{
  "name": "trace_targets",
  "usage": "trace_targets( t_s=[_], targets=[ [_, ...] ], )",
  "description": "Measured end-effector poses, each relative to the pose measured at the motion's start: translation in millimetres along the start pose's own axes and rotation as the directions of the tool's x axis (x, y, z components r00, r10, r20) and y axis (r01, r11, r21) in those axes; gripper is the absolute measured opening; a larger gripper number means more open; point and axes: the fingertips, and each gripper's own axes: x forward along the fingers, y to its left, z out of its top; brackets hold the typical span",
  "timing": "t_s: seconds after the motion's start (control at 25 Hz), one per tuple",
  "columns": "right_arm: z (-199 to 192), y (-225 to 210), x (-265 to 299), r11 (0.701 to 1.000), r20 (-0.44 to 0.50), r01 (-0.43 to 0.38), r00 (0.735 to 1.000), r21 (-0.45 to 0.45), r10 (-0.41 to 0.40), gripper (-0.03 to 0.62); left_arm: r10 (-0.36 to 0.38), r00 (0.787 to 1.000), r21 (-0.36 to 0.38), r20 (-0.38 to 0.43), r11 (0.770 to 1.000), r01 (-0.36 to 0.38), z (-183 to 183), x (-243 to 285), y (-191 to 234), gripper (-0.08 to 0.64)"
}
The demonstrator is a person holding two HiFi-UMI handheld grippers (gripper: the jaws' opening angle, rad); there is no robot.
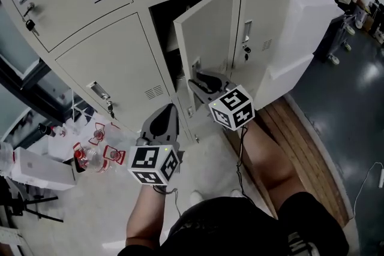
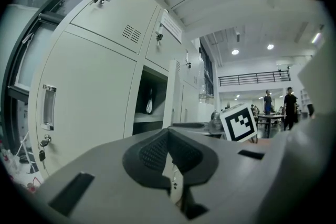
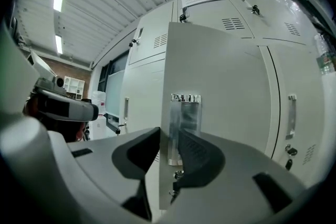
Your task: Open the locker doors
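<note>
The lockers (image 1: 108, 63) are pale cream sheet metal, smooth and flat-faced. Each door has a block of louvred vent slots and a recessed bright-metal handle. The head view shows six doors in two rows of three. Five are closed and one, the open door (image 1: 207, 33), stands swung out at the centre of the frame, with a dark compartment behind it.

The right gripper (image 3: 169, 147) has its ribbed dark jaws pinching the free edge of that door, one on each face, just below the shiny handle (image 3: 184, 123).

The left gripper (image 1: 163, 119) sits lower left of centre, apart from the lockers. Its textured jaws are pressed together at the tips, with nothing held.

Each gripper carries one cube with black-and-white square markers.
</note>
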Motion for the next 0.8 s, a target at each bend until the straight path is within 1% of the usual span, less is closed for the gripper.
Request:
trace_targets(
  t_s=[0.44,0.68,0.8],
  targets=[
    [-8.1,-11.5,-59.9,0.995,-0.005,-0.098,0.995,0.01,0.098,0.114,-0.031,1.0,0.008,0.004,0.999,0.031,-1.2,9.2,-56.2,-0.002],
    [-13.0,-25.5,-96.1,0.982,0.027,-0.186,0.982,0.031,0.185,0.117,-0.056,0.998,0.008,0.0,0.998,0.056,-3.9,19.6,-88.1,-0.002],
    [-14.7,-34.6,-112.7,0.976,0.032,-0.215,0.976,0.033,0.214,0.12,-0.068,0.998,0.01,-0.003,0.998,0.068,-5.3,24.1,-102.7,-0.002]
  ],
)
